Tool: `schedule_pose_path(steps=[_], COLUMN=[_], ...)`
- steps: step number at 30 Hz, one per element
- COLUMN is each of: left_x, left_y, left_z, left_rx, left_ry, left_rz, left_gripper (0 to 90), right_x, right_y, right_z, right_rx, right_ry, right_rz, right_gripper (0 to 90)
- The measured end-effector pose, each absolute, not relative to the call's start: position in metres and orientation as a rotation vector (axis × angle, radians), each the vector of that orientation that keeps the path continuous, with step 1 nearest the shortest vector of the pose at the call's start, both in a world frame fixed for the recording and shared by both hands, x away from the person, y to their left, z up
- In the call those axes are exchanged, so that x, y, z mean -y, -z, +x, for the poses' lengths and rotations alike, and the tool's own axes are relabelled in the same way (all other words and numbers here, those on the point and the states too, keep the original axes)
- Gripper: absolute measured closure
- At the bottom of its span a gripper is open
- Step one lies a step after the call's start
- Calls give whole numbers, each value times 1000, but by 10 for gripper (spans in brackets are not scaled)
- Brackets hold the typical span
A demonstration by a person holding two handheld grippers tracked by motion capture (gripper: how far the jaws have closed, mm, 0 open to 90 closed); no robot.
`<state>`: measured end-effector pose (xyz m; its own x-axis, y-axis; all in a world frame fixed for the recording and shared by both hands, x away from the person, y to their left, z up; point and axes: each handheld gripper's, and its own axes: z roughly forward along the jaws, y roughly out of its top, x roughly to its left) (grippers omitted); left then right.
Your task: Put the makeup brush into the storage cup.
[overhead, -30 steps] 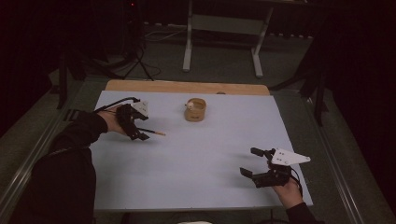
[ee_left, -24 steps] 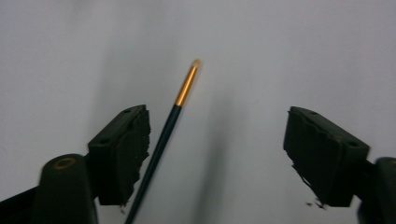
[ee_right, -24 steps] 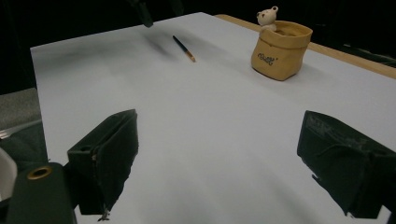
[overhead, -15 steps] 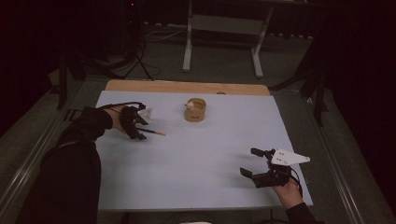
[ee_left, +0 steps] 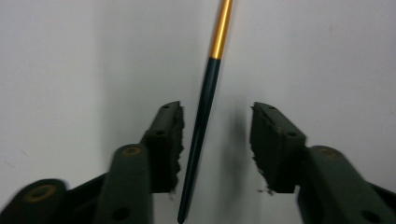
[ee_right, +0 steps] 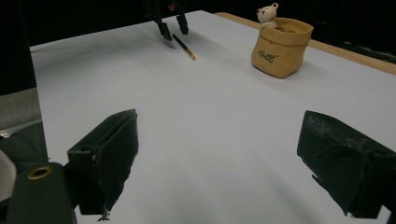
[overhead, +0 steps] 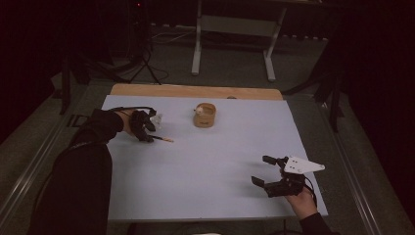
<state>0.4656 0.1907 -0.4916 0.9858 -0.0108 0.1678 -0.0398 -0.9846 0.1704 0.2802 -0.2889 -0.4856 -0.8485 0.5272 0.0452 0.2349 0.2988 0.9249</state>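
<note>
brush on table, pouch behind

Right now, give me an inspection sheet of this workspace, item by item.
Surface: pale sheet over a table, with a wooden edge at the far side.
Job's things: thin brush, dark handle with gold ferrule, lying flat on the sheet.
Clutter: tan pouch with a small bear figure at its rim, upright, apart from the brush.
Grippers: left gripper has its jaws astride the brush handle; they have just been closing, pads not yet pressing. Right gripper open, nothing between the jaws.
Cables: one trails from the left gripper over the sleeve.
Surroundings: dark floor, metal frame legs beyond the table.
</note>
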Motion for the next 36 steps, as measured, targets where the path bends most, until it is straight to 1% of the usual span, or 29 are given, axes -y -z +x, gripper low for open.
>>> schedule_pose_path(steps=[1, 2, 3, 8, 9, 10, 12, 14, 15, 17, 20, 23, 25, 27, 28, 30, 31, 32, 36], left_x=[-190, -189, -188, -182, -181, -180, -177, -176, -175, -174, -173, -172, -172, -172, -171, -171, -171, -172, -174], left_y=[492, 492, 492, 498, 499, 500, 502, 504, 504, 505, 505, 506, 506, 505, 504, 502, 502, 497, 485], left_z=[468, 469, 471, 477, 478, 479, 480, 481, 482, 483, 484, 483, 483, 485, 484, 481, 481, 479, 476], left_rx=[34, 47, 44, 90, 78, 92, 94, 103, 104, 106, 106, 95, 95, 31, -51, -99, -99, -120, -173], left_ry=[-248, -247, -261, -262, -245, -256, -239, -216, -223, -194, -171, -134, -134, -123, -86, -42, -42, -5, -4], left_rz=[2961, 2966, 2979, 3030, 3028, 3034, 3040, 3046, 3054, 3069, 3078, 3082, 3082, 3094, 3105, 3127, 3127, 3114, 3075], left_gripper=[557, 593, 599, 604, 632, 634, 668, 675, 699, 729, 761, 821, 830, 838, 838, 841, 842, 842, 846], right_x=[289, 289, 289, 288, 288, 288, 289, 289, 289, 290, 290, 290, 290, 290, 290, 290, 290, 290, 291], right_y=[486, 486, 487, 487, 487, 487, 487, 487, 487, 487, 486, 486, 486, 486, 486, 485, 485, 485, 484], right_z=[280, 280, 281, 281, 281, 281, 281, 281, 280, 280, 280, 280, 280, 279, 279, 279, 279, 279, 279], right_rx=[-2302, -2302, -2304, -2309, -2307, -2307, -2309, -2308, -2304, -2303, -2302, -2301, -2301, -2300, -2299, -2296, -2296, -2296, -2289], right_ry=[-1570, -1570, -1570, -1568, -1567, -1569, -1567, -1569, -1571, -1571, -1572, -1573, -1573, -1570, -1571, -1571, -1571, -1570, -1572], right_rz=[697, 700, 700, 701, 701, 702, 703, 703, 704, 706, 704, 704, 705, 703, 702, 704, 704, 704, 702], right_gripper=[127, 127, 127, 127, 127, 127, 127, 127, 127, 127, 127, 127, 127, 127, 127, 127, 127, 127, 128])
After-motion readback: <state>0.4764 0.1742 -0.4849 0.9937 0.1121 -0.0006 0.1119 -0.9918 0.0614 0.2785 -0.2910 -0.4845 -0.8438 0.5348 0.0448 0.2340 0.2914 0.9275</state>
